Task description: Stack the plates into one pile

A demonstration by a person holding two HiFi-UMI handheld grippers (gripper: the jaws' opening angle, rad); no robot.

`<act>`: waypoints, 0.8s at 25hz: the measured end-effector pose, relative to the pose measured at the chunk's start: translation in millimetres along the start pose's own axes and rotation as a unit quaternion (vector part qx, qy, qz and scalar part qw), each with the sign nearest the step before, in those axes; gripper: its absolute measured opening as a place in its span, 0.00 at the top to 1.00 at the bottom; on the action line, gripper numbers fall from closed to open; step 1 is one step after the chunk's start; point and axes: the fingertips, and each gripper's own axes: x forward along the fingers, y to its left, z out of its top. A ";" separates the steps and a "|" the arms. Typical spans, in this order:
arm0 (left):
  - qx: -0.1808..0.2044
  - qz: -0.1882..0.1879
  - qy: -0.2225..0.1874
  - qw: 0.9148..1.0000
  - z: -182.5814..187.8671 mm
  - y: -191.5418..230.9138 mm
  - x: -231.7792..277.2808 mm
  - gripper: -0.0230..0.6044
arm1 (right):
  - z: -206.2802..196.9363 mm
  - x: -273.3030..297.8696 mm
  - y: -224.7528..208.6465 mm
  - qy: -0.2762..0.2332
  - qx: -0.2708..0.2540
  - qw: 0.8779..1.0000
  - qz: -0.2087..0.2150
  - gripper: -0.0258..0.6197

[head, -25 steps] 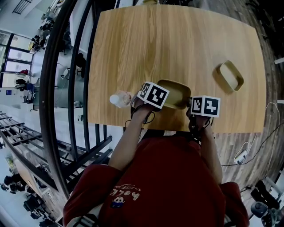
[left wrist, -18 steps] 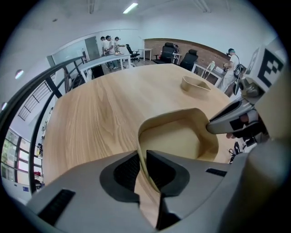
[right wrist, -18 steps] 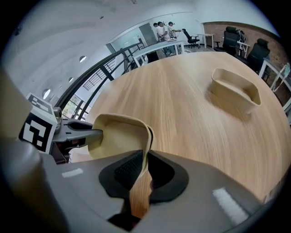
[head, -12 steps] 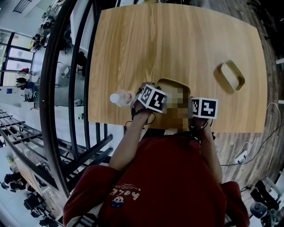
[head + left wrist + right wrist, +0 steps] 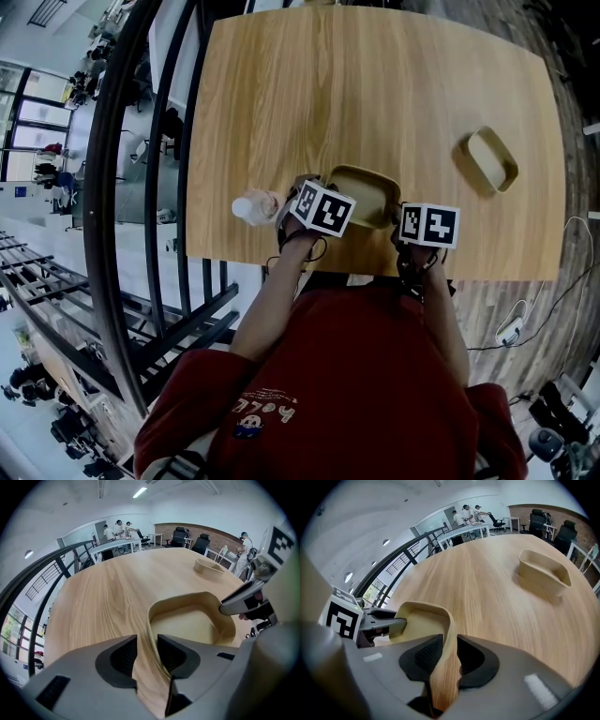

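A shallow wooden plate [image 5: 367, 190] lies near the table's front edge. My left gripper [image 5: 317, 201] straddles its left rim. In the left gripper view that rim [image 5: 149, 637] stands between the opening jaws, with a gap beside the left pad [image 5: 123, 656]. My right gripper [image 5: 424, 225] straddles the opposite rim [image 5: 449, 634], its jaws also opening around the wood. A second wooden plate [image 5: 487, 161] sits alone at the table's right, also seen as the far plate [image 5: 208, 568] in the left gripper view and the far plate [image 5: 543, 571] in the right one.
A plastic bottle [image 5: 255, 208] lies on the wooden table [image 5: 356, 94] just left of my left gripper, near the front edge. A black railing [image 5: 112, 187] runs along the table's left side. People and office chairs stand far behind.
The left gripper's marker cube has tipped a little. Both hands and the near plate stay in about the same place by the front edge.
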 end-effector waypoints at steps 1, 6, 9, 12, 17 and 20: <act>-0.004 -0.001 -0.001 1.000 -1.3 0.3 1.8 0.74 | 0.0 0.9 -0.1 -0.001 0.002 1.000 0.001 0.79; -0.022 -0.009 -0.002 1.000 -5.6 0.7 10.4 0.73 | 0.1 6.7 0.2 -0.006 0.011 1.000 0.009 0.77; -0.028 -0.014 -0.001 1.000 -6.1 -0.3 13.8 0.73 | -1.2 11.2 0.7 -0.002 0.012 1.000 0.009 0.77; -0.032 -0.018 -0.003 0.999 -5.1 -0.6 14.6 0.73 | -3.6 16.5 0.3 0.003 0.013 1.000 0.006 0.77; -0.039 -0.023 -0.007 0.999 -6.5 -0.9 14.5 0.73 | -10.2 24.5 0.1 0.009 0.011 1.000 0.000 0.77; -0.043 -0.033 -0.006 0.999 -6.6 -5.8 15.1 0.73 | -11.9 24.7 -5.9 0.007 0.009 1.000 -0.012 0.77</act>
